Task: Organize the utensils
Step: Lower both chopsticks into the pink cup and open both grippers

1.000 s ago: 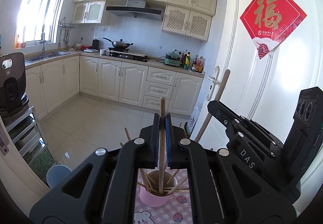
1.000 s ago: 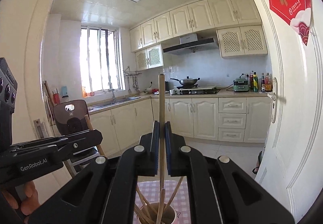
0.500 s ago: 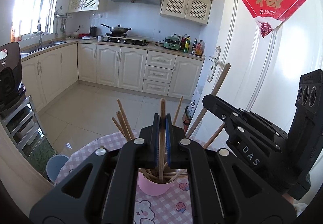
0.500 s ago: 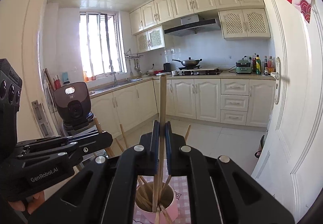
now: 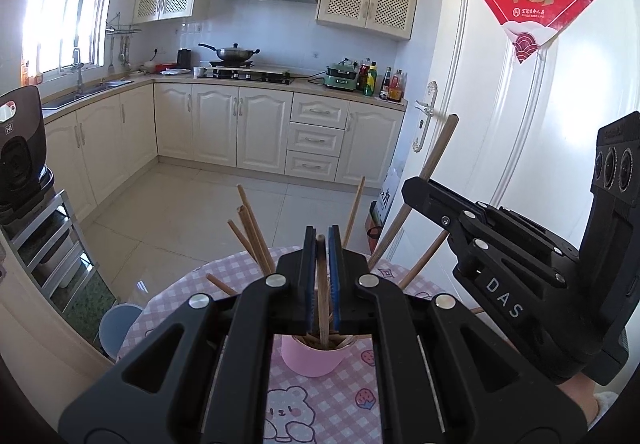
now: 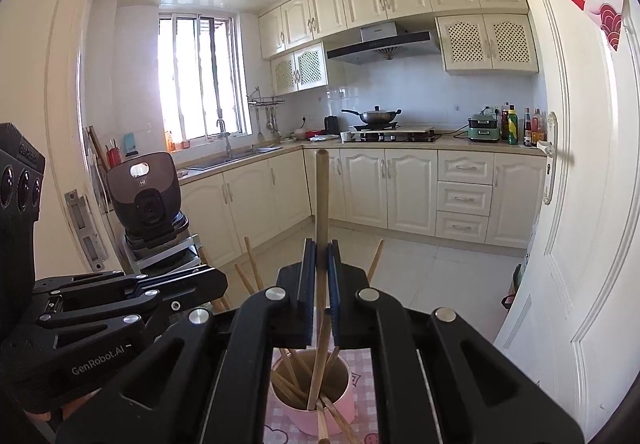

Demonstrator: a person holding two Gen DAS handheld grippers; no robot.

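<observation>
Wooden chopsticks point(image 5: 256, 240) are standing in the pink cup point(image 5: 310, 358). Left gripper point(image 5: 321, 276) and right gripper point(image 6: 321, 276) are each clamping one chopstick above it.

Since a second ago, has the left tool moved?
Yes. The left tool sank toward the pink cup: cabinets rose in its view, and more tablecloth shows.

1. The left gripper point(image 5: 321, 276) sits lower than a second ago; its chopstick point(image 5: 322, 296) now reaches into the pink cup point(image 5: 310, 358).
2. More of the checked tablecloth point(image 5: 320, 404) shows in the left wrist view.
3. In the right wrist view, the right gripper's chopstick point(image 6: 321, 244) now enters the cup, which shows more fully.
</observation>
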